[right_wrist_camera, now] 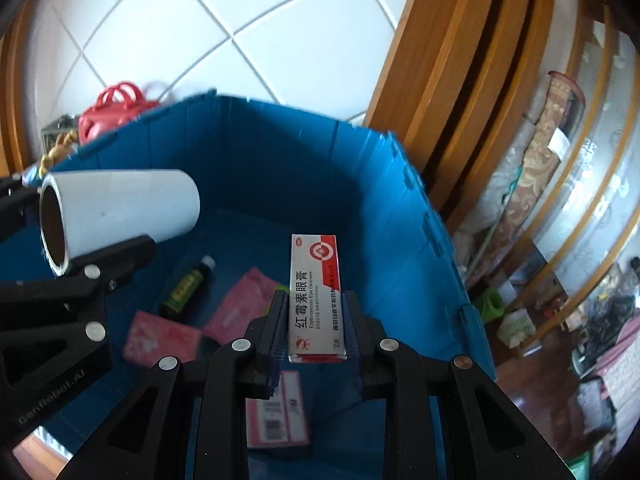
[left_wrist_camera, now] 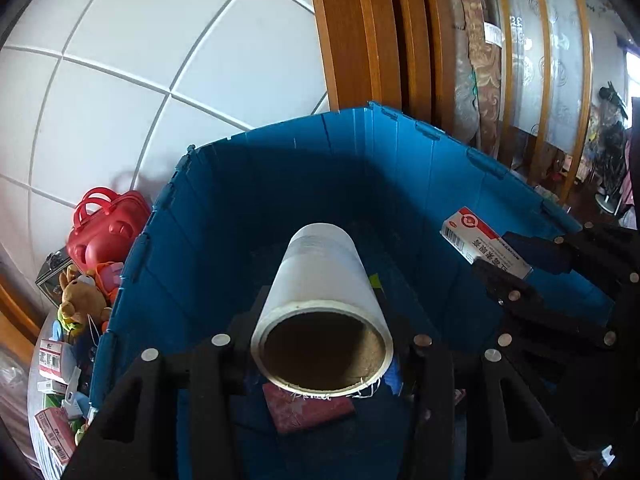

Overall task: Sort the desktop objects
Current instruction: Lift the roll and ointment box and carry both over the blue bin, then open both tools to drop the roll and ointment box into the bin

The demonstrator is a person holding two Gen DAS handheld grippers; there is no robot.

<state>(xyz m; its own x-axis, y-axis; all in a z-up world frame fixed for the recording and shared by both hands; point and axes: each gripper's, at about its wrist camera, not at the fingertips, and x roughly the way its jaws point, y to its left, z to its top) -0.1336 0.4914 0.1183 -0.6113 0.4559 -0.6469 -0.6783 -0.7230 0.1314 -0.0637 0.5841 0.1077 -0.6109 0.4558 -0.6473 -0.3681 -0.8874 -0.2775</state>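
Ointment box (right_wrist_camera: 316, 300) and roll (left_wrist_camera: 322, 304) point along their grippers

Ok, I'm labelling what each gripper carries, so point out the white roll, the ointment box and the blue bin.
white roll (left_wrist_camera: 320, 276): left wrist view, on its curved side.
ointment box (right_wrist_camera: 316, 300): right wrist view, on its printed face.
blue bin (right_wrist_camera: 256, 152): right wrist view, on its far inner wall.
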